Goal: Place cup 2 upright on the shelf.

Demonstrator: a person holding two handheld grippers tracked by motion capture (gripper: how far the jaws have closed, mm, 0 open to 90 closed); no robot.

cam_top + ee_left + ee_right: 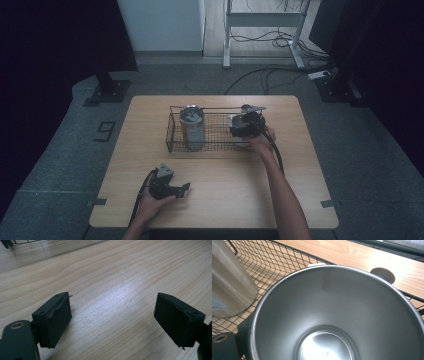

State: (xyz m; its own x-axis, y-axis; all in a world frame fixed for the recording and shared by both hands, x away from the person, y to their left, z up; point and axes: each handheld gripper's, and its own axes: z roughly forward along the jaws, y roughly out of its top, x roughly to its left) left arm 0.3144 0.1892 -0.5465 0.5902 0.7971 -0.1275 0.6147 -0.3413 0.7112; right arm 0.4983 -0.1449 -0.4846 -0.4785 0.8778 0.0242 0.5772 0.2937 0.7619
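A black wire basket stands on the wooden table, with a tall steel tumbler upright in its left part. My right gripper is at the basket's right end, shut on a steel cup. The right gripper view looks down into the empty cup, with the tumbler to its left and the basket mesh beneath. One black jaw shows against the cup's outer wall at the lower left; the other is hidden. My left gripper rests open near the table's front, over bare wood.
Beyond the table's far edge are a dark stand base at the left, a white frame and loose cables on the grey floor. Bare tabletop lies between the basket and the front edge.
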